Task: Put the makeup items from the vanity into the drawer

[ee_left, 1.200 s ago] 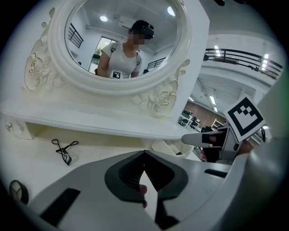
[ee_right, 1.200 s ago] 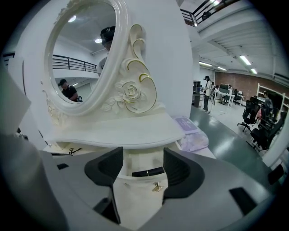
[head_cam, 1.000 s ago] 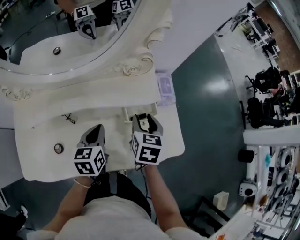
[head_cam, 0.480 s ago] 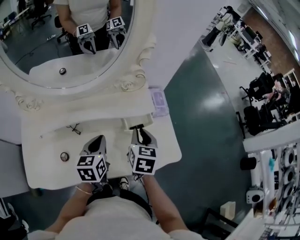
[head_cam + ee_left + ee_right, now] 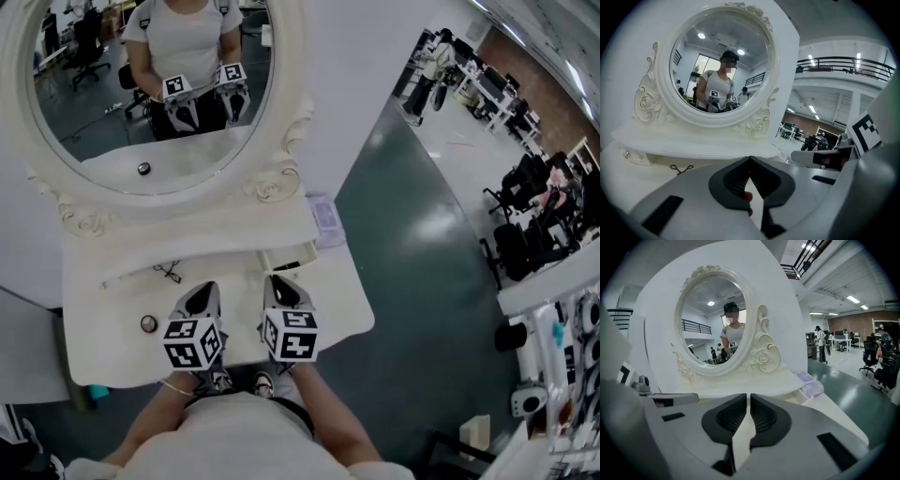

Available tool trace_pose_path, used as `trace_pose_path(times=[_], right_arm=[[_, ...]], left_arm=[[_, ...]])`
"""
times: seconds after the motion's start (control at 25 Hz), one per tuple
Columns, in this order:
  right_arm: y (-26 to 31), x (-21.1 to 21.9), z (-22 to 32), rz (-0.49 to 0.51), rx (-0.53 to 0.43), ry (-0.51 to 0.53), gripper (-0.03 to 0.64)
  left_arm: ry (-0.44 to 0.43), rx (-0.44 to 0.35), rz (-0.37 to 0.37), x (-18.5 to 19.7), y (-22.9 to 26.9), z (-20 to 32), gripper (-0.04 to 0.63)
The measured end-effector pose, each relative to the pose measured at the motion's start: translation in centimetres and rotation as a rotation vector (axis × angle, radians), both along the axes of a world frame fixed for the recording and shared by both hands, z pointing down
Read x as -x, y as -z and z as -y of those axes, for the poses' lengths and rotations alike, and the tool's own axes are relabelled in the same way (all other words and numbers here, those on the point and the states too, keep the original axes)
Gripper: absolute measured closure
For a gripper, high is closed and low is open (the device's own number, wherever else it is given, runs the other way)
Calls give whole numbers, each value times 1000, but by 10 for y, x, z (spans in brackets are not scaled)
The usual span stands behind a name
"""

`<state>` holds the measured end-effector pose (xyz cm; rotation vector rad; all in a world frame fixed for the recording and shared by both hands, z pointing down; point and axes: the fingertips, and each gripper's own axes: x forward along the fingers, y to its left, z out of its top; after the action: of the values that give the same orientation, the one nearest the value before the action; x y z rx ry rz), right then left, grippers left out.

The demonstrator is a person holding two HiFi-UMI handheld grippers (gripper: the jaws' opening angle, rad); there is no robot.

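Vanity bench (image 5: 112, 352) at lower centre | left claw (image 5: 204, 292) hovering, tilting down, jaws pressing together | right claw (image 5: 281, 286) hovering beside it, jaws just closing together, empty

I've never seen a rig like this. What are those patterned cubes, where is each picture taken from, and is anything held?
No robot: a person holds a two-jaw tool in each hand; the patterned cubes are part of those tools. The top-down picture comes from a camera on the person's head; the other two from cameras riding on each tool, looking along its jaws. The left tool and right tool hover over a white vanity with an oval mirror. On it lie a thin black wiry item and a small round item; a drawer stands open, a purple box near it. The right tool's jaws have just been closing, with nothing between them. The left tool's jaws meet; a reddish speck low between them I cannot identify.
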<state>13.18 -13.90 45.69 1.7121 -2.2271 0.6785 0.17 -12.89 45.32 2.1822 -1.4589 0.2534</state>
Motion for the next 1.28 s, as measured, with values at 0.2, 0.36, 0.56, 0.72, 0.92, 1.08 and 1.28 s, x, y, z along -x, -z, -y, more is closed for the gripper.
trace_pose_path(times=[0.2, 0.36, 0.56, 0.72, 0.92, 1.08, 1.28], right_arm=[[-4, 14, -8, 13, 1, 43, 583], [-2, 23, -10, 23, 0, 68, 583], [-5, 27, -13, 20, 12, 81, 583], [-7, 28, -15, 22, 20, 91, 583], [-7, 31, -17, 19, 21, 99, 583], [-10, 35, -19, 17, 30, 111, 583], [-20, 47, -22, 16, 60, 143, 584]], left_arm=[[24, -17, 10, 9, 5, -2, 592], [46, -16, 12, 17, 7, -4, 592], [48, -22, 24, 19, 5, -8, 592], [57, -41, 36, 20, 6, -11, 592], [68, -23, 4, 23, 5, -14, 592], [83, -11, -4, 29, 1, -18, 592], [111, 10, -3, 41, -6, -25, 592]])
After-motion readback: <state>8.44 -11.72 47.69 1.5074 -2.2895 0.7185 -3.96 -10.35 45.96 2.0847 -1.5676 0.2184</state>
